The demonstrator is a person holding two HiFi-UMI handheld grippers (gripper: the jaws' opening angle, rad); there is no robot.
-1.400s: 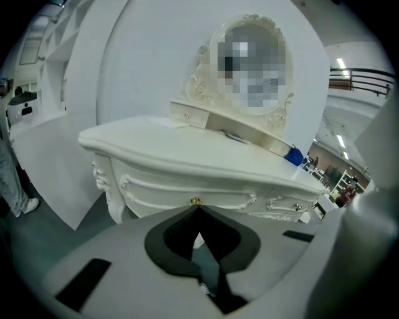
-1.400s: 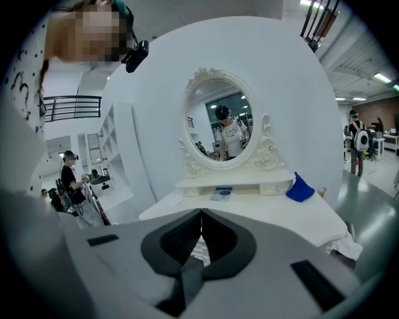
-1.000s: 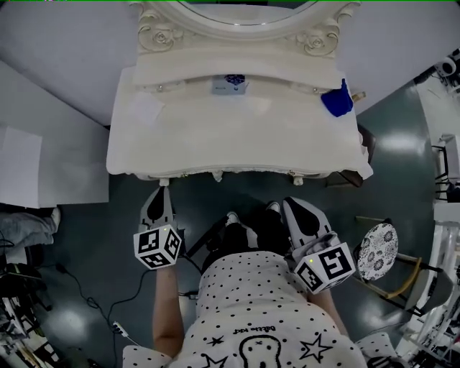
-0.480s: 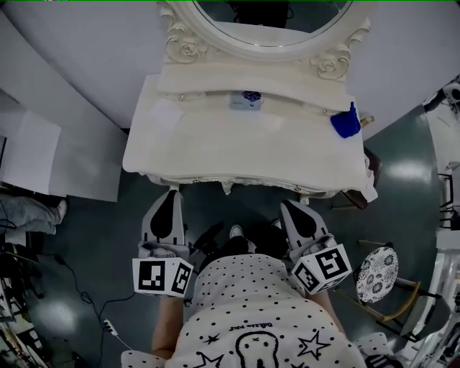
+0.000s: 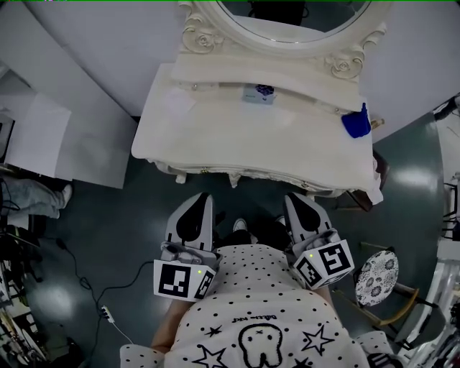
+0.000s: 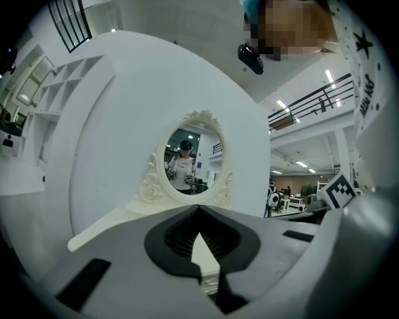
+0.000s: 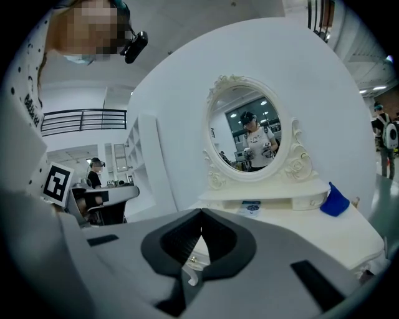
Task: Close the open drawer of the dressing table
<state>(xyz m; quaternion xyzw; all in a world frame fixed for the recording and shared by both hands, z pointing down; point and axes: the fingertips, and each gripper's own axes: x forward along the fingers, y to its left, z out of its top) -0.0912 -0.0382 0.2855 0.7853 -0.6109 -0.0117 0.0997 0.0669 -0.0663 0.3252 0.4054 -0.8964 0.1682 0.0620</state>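
Note:
The cream dressing table (image 5: 251, 140) with its oval mirror (image 5: 287, 14) stands ahead of me. Its carved front edge (image 5: 237, 175) looks flush, and I see no drawer standing out from above. My left gripper (image 5: 205, 195) is shut and empty, held a short way back from the front edge, not touching it. In the left gripper view its jaws (image 6: 199, 209) meet at the tips and point level at the mirror (image 6: 190, 163). My right gripper (image 5: 293, 198) also hangs in front of the table, jaws (image 7: 201, 212) together with nothing held.
A blue cloth (image 5: 355, 122) lies at the tabletop's right back corner and a small printed card (image 5: 259, 92) near the mirror base. A patterned round stool (image 5: 376, 277) stands at my right. White boards (image 5: 43, 136) lean at the left, and cables (image 5: 100, 302) run over the dark floor.
My left gripper has left the table's front edge, where its tips were against the trim, and has come up and back toward my body. The right gripper has hardly moved.

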